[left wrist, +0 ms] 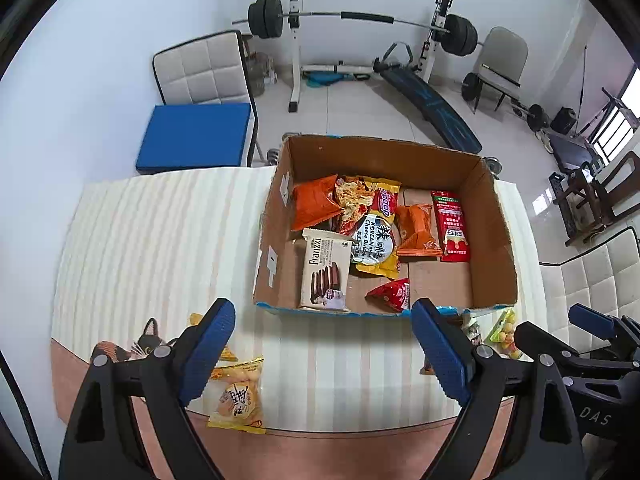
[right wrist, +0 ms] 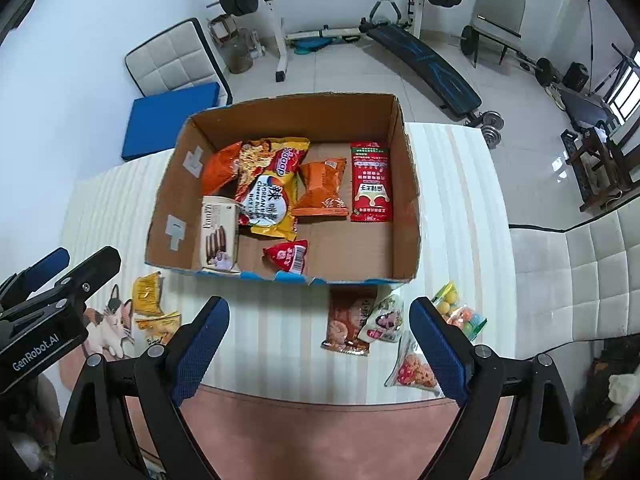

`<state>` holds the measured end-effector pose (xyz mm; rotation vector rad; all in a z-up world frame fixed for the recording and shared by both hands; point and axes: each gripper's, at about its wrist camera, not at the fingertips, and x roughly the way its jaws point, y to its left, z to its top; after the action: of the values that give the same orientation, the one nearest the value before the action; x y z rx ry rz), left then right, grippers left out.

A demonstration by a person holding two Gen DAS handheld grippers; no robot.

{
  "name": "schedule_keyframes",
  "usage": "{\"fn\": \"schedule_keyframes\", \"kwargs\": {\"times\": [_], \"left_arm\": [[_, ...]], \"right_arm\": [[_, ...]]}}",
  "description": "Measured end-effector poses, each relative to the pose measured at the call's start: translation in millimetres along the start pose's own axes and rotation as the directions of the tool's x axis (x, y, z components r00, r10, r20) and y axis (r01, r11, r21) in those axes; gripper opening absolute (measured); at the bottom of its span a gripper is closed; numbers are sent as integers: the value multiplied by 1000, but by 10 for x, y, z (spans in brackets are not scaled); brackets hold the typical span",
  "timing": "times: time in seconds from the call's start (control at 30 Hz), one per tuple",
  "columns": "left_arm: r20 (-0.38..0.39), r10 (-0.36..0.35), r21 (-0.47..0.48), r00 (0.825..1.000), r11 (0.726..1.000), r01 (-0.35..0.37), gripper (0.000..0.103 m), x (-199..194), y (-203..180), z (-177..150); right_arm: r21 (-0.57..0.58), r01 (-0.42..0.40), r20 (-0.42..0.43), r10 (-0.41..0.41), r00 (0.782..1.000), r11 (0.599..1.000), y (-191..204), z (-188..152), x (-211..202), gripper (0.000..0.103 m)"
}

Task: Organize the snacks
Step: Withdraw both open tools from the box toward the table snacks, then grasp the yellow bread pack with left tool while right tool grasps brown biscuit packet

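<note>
Brown open-topped cardboard box (right wrist: pixel 404 184) holding mixed snack packets; left gripper (left wrist: pixel 320 352) and right gripper (right wrist: pixel 320 344) both spread wide, empty, above striped white tablecloth (right wrist: pixel 280 320).

Left tongs' blue pad (left wrist: pixel 208 350) covered part of the yellow snack packs (left wrist: pixel 236 396) on the desk (left wrist: pixel 160 240). Right tongs' pad (right wrist: pixel 438 350) hid the edges of the candy bag (right wrist: pixel 460 312) and cookie pack (right wrist: pixel 412 368). Red pouch (right wrist: pixel 370 180) print was too small to read.
</note>
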<state>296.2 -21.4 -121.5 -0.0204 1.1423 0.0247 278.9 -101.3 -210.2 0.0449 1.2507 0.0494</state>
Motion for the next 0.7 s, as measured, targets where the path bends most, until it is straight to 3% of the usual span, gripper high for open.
{"fn": "schedule_keyframes", "kwargs": {"times": [0.13, 0.3, 0.43, 0.7], "left_arm": [[9, -4, -6, 1000, 1000, 4, 90, -85, 6, -120], [-18, 25, -12, 1000, 1000, -25, 90, -6, 79, -359], [-80, 36, -82, 996, 996, -42, 90, 232, 297, -648], [-258, 36, -243, 965, 965, -101, 90, 847, 840, -1235]], "right_arm": [[11, -17, 20, 17, 1000, 1000, -9, -101, -121, 94], [75, -60, -14, 61, 998, 995, -183, -270, -16, 94], [172, -62, -102, 80, 992, 983, -439, -451, 402, 94], [332, -25, -258, 117, 959, 943, -711, -718, 1432, 94]]}}
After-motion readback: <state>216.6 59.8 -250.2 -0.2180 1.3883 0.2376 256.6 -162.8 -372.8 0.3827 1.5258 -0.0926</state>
